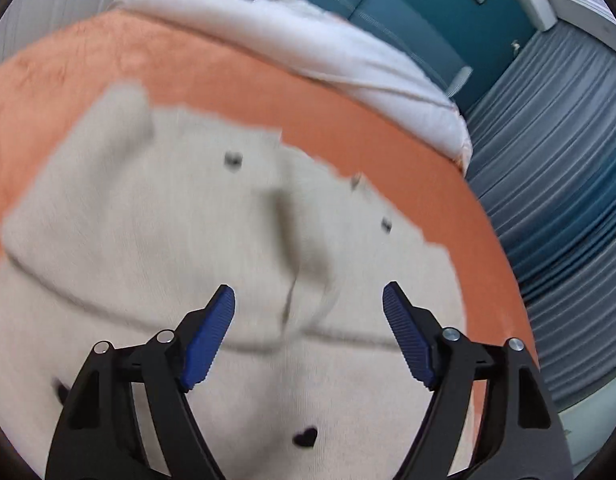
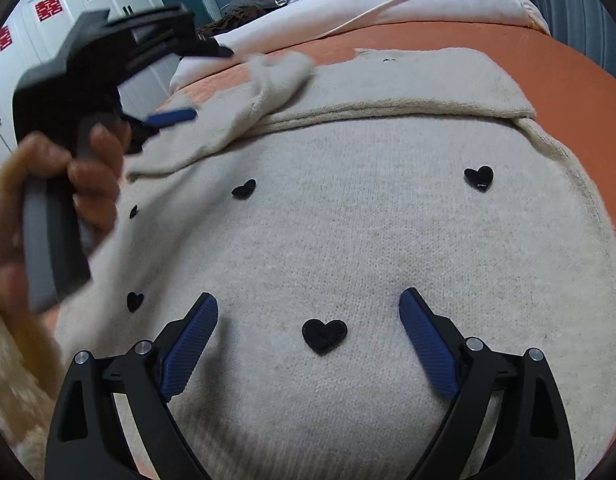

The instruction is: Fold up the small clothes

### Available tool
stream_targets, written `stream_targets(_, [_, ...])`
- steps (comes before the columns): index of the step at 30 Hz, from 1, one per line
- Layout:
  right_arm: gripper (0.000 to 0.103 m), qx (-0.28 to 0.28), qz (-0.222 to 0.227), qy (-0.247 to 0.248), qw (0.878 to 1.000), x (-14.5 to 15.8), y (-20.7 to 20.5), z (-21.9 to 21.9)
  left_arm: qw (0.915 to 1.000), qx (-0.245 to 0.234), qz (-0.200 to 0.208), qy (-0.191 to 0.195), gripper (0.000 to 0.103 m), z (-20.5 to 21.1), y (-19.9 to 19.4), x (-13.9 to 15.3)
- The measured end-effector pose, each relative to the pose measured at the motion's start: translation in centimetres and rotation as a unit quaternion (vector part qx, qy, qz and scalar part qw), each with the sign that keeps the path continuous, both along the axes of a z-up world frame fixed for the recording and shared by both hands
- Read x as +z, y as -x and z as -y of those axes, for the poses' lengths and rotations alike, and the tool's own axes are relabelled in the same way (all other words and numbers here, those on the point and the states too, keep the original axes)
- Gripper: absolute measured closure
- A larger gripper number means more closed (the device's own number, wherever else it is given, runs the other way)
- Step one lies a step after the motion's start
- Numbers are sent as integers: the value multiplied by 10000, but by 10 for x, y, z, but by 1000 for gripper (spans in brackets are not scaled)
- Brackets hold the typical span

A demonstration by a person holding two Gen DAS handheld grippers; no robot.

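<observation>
I saw the cream sweater [image 2: 348, 220] lying spread on the orange bedspread [image 2: 568, 80], one sleeve [image 2: 388, 80] folded across. My left gripper [image 1: 308, 320] and right gripper [image 2: 308, 340] both hung wide and empty above it. I judged a shallow pinch might drag that sleeve loose.

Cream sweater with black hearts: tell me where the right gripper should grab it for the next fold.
Likely the sweater's right side edge, approached from the right, low to the orange bedspread. The sleeve is already folded across, and that edge lies free.
</observation>
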State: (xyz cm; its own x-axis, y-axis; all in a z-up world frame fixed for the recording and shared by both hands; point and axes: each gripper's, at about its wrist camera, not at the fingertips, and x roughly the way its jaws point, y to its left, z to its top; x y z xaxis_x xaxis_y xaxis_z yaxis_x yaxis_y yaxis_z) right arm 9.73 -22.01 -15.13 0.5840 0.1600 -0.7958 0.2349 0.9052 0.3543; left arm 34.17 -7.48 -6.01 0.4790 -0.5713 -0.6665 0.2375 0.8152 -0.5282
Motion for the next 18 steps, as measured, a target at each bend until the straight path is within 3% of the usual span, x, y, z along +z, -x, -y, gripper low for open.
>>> stream_targets(3, [14, -99, -2, -280, 9996, 12, -3, 14, 9981, 383, -315, 354, 28, -28, 16, -20])
stream_targets(5, [14, -190, 80, -392, 9990, 23, -15, 28, 9957, 699, -296, 531, 27, -57, 15, -23])
stream_targets(8, [14, -424, 303, -548, 9971, 41, -52, 51, 9888, 1353, -249, 587, 21, -107, -1, -20])
stream_targets(10, [14, -566, 251, -502, 9968, 49, -88, 55, 9807, 1763, -462, 707, 21, -135, -13, -26])
stream_targets(14, [14, -425, 150, 232, 9987, 60, -171, 27, 9622, 2305, -803, 1204, 21, -172, -31, -43])
stream_targets(18, [14, -200, -466, 1020, 9935, 38, -256, -3, 9681, 2258, -546, 938, 21, -163, -34, -45])
